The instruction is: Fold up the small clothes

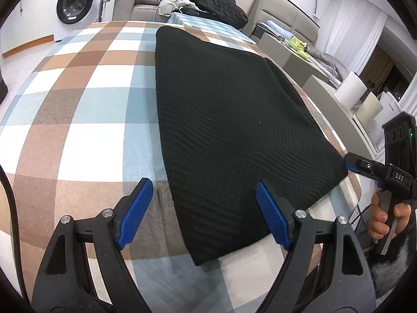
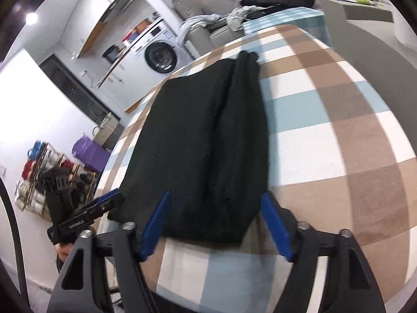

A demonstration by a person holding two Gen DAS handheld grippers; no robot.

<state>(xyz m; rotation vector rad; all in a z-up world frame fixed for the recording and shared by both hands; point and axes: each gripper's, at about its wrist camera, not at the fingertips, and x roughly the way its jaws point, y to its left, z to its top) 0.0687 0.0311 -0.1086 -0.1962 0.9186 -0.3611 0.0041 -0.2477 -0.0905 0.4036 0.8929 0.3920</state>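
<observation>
A black knit garment (image 1: pixel 229 120) lies flat and folded lengthwise on the checked tablecloth (image 1: pixel 78 120). In the right wrist view the garment (image 2: pixel 203 140) shows two long folded panels with a seam down the middle. My left gripper (image 1: pixel 203 203) is open and empty over the garment's near left edge. It shows from the side in the right wrist view (image 2: pixel 109 202). My right gripper (image 2: pixel 215 208) is open and empty, its jaws either side of the garment's near end. It shows at the garment's right corner in the left wrist view (image 1: pixel 350 160).
The table edge runs close along the garment's right side (image 1: pixel 346 190). A sofa with a black bag (image 1: pixel 216 2) and loose clothes stands beyond the table. A washing machine (image 1: pixel 75 1) stands far left. Paper rolls (image 1: pixel 350 86) sit on a counter at right.
</observation>
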